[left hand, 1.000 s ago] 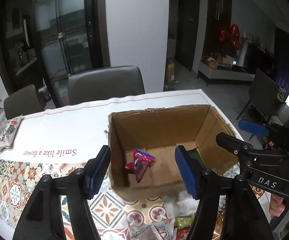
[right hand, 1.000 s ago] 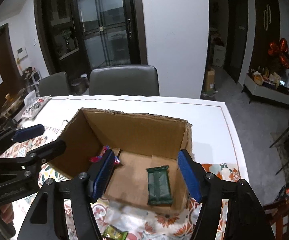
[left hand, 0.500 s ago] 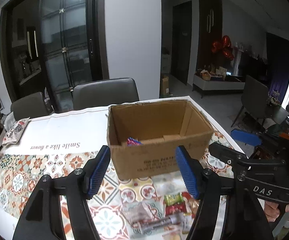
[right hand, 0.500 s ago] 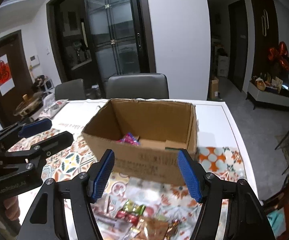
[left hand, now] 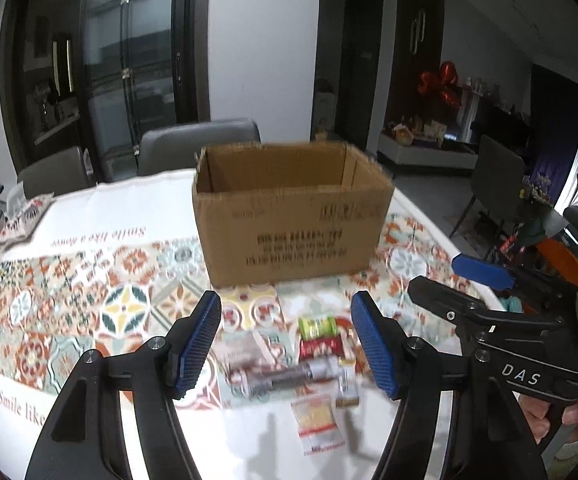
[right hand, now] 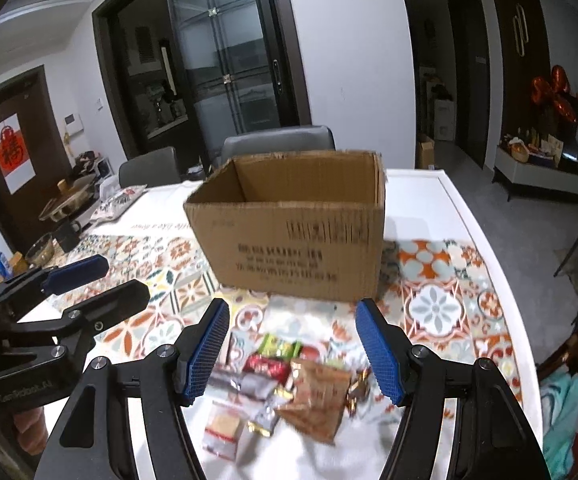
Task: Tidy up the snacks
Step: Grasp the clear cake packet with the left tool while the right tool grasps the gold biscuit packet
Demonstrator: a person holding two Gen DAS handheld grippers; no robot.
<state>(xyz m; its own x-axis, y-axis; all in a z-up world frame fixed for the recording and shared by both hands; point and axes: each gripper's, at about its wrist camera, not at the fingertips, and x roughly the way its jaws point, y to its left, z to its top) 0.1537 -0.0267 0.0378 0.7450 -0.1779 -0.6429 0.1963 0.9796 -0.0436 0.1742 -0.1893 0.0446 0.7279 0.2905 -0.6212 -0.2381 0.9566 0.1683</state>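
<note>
Snack pile: a loose heap of small foil and plastic snack packets [right hand: 289, 380] lies on the table just in front of the box, between it and the two tools — close at hand, probably so each packet is a short carry away.
Box: an open brown cardboard box [left hand: 289, 216] stands upright at the table's middle, flaps off and mouth up, so packets can be dropped in from above; its inside is hidden from this low angle.
Table: a white table with a patterned tile-print runner [left hand: 129, 304] carries both pile and box.
Left gripper [left hand: 285, 344]: blue-padded fingers released and empty, framing the green and red packets [left hand: 317, 334].
Right gripper [right hand: 293, 346]: fingers likewise apart, nothing between them, aimed down over the pile — likely readying the next pick.
Surroundings: grey chairs [right hand: 277, 144] stand behind the table.
</note>
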